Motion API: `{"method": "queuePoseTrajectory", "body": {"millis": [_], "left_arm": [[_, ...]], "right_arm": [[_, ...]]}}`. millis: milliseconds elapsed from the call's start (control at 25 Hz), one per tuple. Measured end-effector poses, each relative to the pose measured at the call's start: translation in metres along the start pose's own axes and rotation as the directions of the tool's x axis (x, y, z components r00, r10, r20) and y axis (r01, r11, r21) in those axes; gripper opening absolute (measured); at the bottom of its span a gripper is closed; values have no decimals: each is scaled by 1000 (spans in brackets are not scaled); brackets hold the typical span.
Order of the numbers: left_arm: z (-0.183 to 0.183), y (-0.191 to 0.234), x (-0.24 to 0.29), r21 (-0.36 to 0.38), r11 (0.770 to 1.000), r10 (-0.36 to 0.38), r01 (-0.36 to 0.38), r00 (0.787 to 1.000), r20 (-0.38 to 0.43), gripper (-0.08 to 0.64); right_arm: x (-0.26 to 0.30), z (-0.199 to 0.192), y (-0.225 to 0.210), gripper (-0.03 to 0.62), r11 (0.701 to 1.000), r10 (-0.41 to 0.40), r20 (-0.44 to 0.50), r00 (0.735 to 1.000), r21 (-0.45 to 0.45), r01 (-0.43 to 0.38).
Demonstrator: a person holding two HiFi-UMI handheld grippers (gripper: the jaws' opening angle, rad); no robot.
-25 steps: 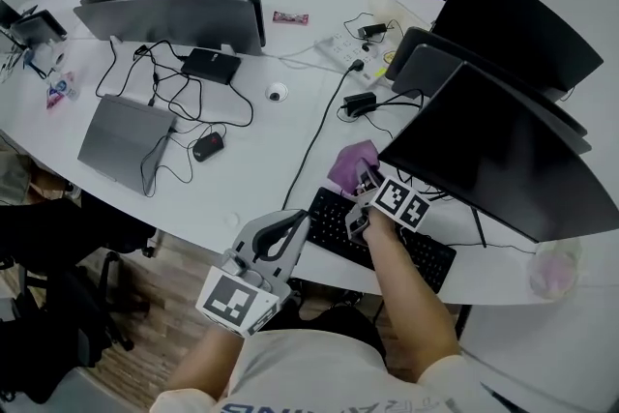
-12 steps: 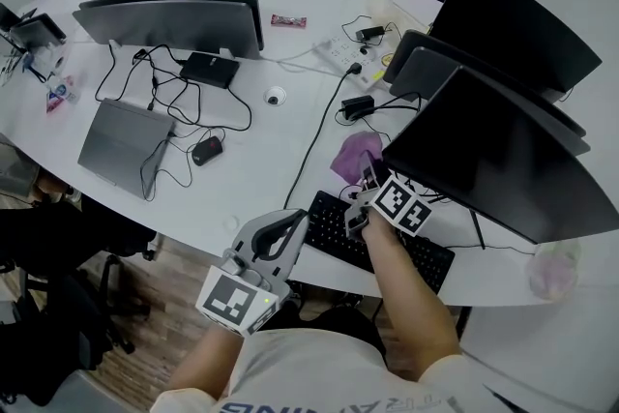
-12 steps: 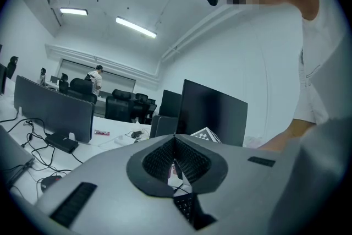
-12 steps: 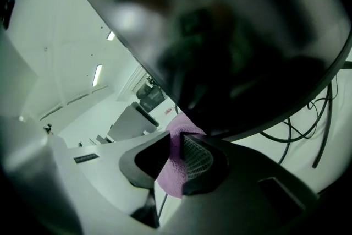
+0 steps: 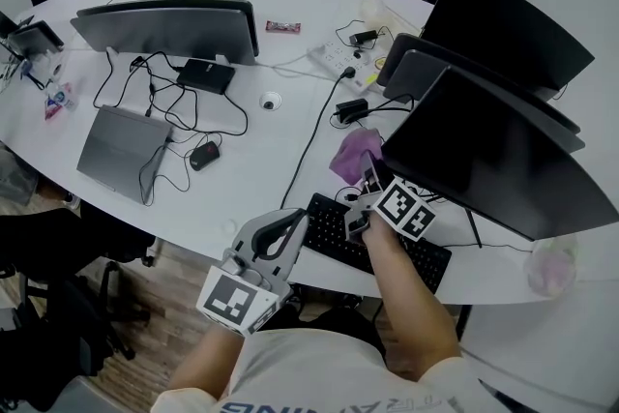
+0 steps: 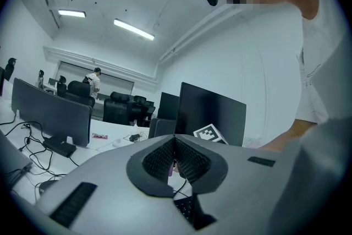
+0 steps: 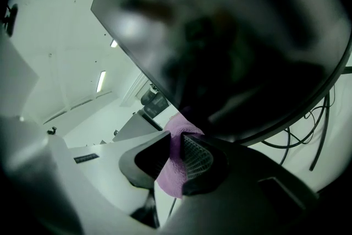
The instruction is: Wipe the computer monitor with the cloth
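A purple cloth hangs from my right gripper, whose jaws are shut on it. It sits at the lower left corner of the dark monitor. In the right gripper view the cloth is pinched between the pads and its top touches the black screen. My left gripper is held low, off the table's near edge, near my body. In the left gripper view its jaws are pressed together with nothing between them, and the monitor stands ahead.
A black keyboard lies under my right gripper. More monitors stand behind the first one. A power strip, cables, a mouse, a closed laptop and another monitor lie to the left. A pink-filled cup stands at the right.
My right gripper has carried the cloth slightly up and right, closer to the monitor's corner. The left gripper has stayed where it was.
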State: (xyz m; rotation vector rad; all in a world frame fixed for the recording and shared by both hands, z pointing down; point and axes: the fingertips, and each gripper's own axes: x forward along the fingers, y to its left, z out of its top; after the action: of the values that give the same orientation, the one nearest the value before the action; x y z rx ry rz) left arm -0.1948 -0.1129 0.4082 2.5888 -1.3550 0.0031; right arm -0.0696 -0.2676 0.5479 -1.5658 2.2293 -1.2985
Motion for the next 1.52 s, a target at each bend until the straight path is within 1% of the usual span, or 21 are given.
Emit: {"method": "queuePoseTrajectory", "body": {"millis": [440, 760, 960, 1320, 1520], "left_arm": [[10, -9, -2, 7, 1000, -12, 11, 1000, 22, 8], [18, -16, -4, 19, 1000, -20, 19, 999, 38, 8], [19, -19, -5, 17, 999, -28, 27, 999, 43, 8], [24, -25, -2, 15, 999, -50, 49, 996, 68, 8], [24, -30, -3, 12, 998, -60, 60, 996, 73, 8]], "right_arm": [[-20, 38, 40, 67, 997, 80, 66, 995, -10, -80], [-36, 66, 69, 67, 991, 137, 116, 984, -19, -136], [-49, 88, 92, 67, 983, 182, 161, 970, 7, -186], [-73, 136, 142, 67, 966, 255, 247, 935, -28, -256], [-83, 156, 164, 67, 957, 288, 279, 916, -48, -287]]}}
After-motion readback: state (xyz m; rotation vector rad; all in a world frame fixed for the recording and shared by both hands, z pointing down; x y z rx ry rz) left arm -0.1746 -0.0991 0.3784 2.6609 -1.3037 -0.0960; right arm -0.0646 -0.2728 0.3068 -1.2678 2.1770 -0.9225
